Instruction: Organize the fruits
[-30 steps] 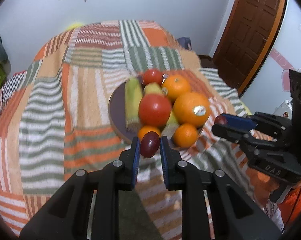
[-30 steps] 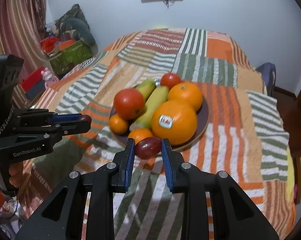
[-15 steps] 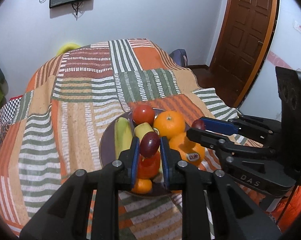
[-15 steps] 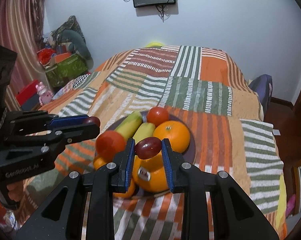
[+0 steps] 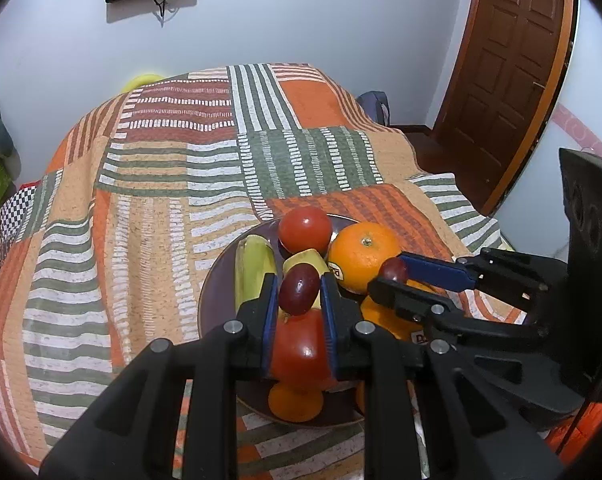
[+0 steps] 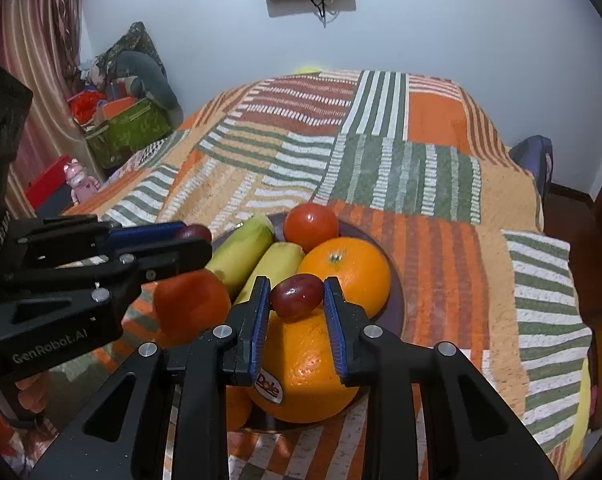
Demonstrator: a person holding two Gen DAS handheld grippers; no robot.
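Left wrist view: the left gripper is pinching a dark red oval grape between its blue-padded fingers, nearly closed, pads pressing on both sides. The grape is hanging above the round dark purple plate of fruit on the striped patchwork bedspread. Under the fingers are sitting a large red tomato, a small orange tangerine, a green-yellow banana, a smaller red tomato and a stickered orange. The right gripper is coming in from the right, holding a second dark red grape at its tips.

Right wrist view: the right gripper is clamping its grape between the blue pads, narrow gap, directly above a big orange with a Dole sticker. The left gripper is reaching in from the left with its grape showing at the tip.
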